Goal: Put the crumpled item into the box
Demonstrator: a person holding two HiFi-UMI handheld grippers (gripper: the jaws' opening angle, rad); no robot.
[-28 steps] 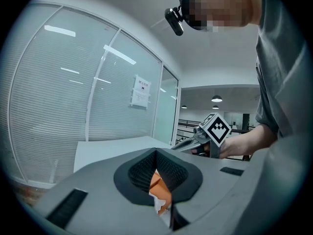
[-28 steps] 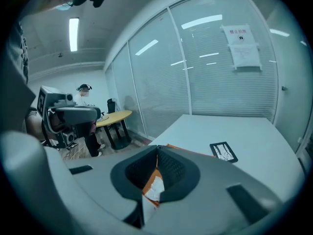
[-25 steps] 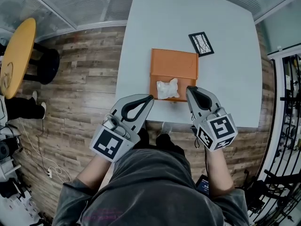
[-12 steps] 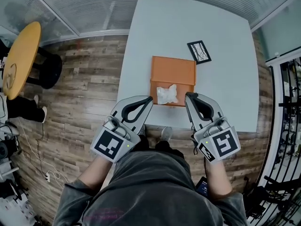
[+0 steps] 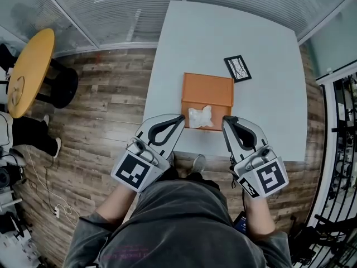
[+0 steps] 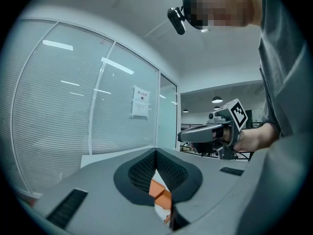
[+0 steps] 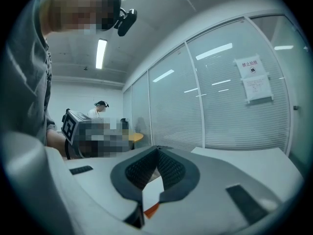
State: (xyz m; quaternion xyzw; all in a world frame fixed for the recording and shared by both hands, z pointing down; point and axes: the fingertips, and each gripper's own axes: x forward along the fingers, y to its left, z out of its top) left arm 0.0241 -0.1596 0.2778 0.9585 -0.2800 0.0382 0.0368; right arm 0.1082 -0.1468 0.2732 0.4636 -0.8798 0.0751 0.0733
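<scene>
An orange box (image 5: pixel 207 91) stands open on the pale grey table (image 5: pixel 268 116), near its front edge. The crumpled white item (image 5: pixel 201 116) lies inside the box at its near side. My left gripper (image 5: pixel 180 118) hovers just off the box's near left corner, shut and empty. Off the near right corner, my right gripper (image 5: pixel 226 119) is likewise shut and empty. In the left gripper view, the jaws (image 6: pixel 156 152) meet at their tips and a piece of the orange box (image 6: pixel 159 194) shows through the gap. The right gripper view shows its jaws (image 7: pixel 157 149) closed too.
A black framed card (image 5: pixel 238 68) lies on the table beyond the box to the right. A round yellow table (image 5: pixel 25 71) and a black stool (image 5: pixel 60 85) stand on the wooden floor at left. Glass walls run behind; a metal rack (image 5: pixel 340 149) is at right.
Both grippers have drawn back slightly toward the person, the right one more. The crumpled item stays in the box and both grippers remain shut.
</scene>
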